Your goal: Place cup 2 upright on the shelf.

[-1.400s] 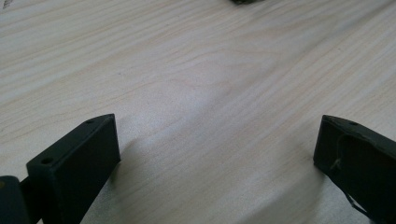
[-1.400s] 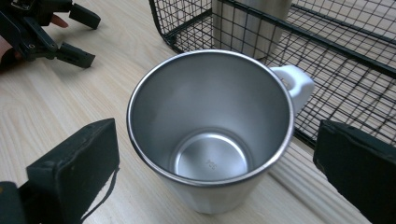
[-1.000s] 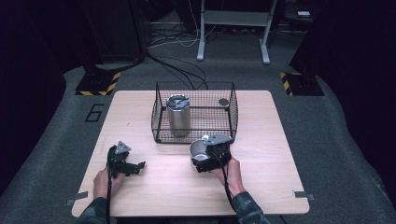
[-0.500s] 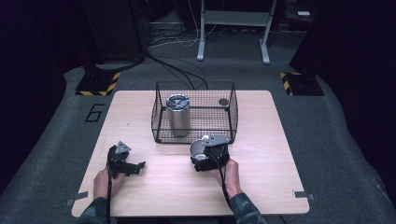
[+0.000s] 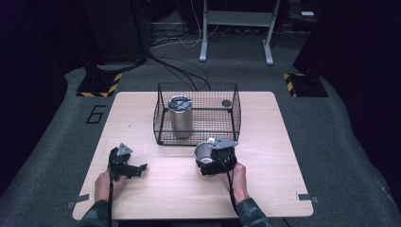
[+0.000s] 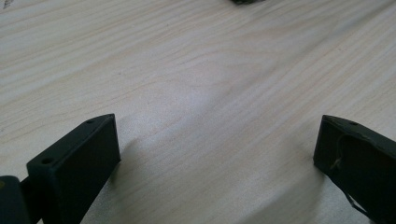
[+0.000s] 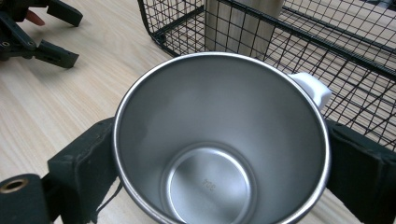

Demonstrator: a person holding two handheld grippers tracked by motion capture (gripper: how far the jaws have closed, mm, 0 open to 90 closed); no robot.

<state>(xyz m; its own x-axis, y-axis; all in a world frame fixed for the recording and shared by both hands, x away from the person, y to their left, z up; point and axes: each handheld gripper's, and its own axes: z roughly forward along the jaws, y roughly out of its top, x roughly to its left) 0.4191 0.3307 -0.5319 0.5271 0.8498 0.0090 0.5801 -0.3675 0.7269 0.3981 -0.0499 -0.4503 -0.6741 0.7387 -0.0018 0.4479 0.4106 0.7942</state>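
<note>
Steel cup sits gripped between the 2 jaws of the right gripper, just in front of the wire basket that holds a lidded tumbler; left gripper rests on the surface, jaws spread wide with nothing between them

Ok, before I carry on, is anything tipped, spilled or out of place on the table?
Nothing stands out. The steel cup sits upright and empty between the right gripper jaws, just outside the wire basket. The tumbler stands upright inside the basket. The left gripper rests open on the bare table.
</note>
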